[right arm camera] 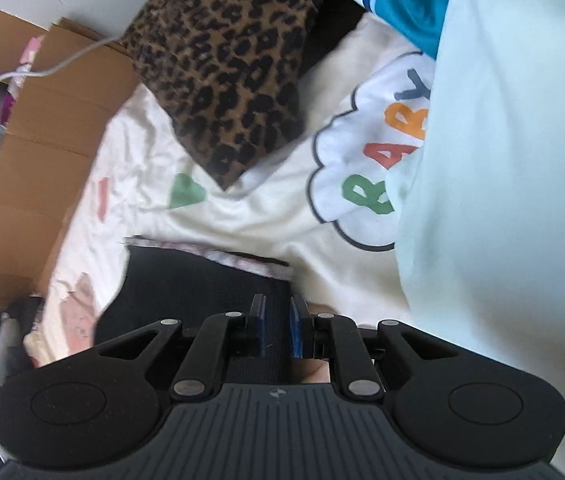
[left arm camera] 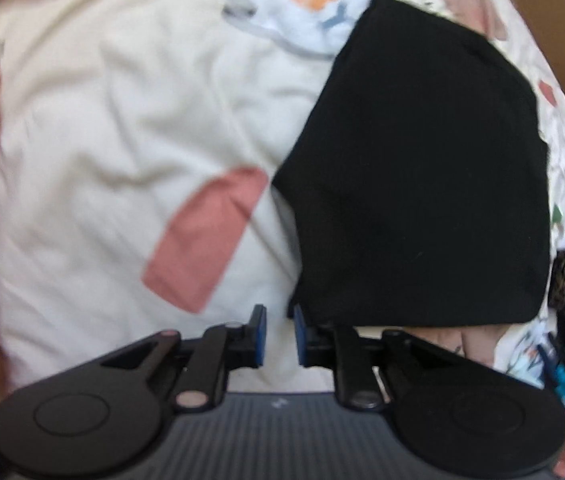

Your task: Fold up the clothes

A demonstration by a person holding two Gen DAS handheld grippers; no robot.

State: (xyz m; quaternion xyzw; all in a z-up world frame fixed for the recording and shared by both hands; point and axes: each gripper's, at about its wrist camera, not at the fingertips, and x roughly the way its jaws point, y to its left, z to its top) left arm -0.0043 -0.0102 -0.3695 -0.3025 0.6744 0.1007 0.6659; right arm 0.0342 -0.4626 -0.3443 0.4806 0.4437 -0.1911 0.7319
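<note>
Left tool (left arm camera: 280, 336) slightly parted, black garment (left arm camera: 422, 184) just beside it

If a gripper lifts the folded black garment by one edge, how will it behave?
The black garment probably droops and unfolds, being soft cloth. It looks light and thin, lying flat. It would likely slide easily on the printed sheet.

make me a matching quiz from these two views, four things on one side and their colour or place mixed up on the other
Things:
1. folded garment
2. patch
3. leopard cushion
4. heart

Descriptions:
A. green print on the white cover
B. black, right of the left gripper
C. pinkish-red, on cream cloth
D. spotted brown and black, beside the cardboard

Pairs: 1-B, 2-C, 3-D, 4-A
</note>
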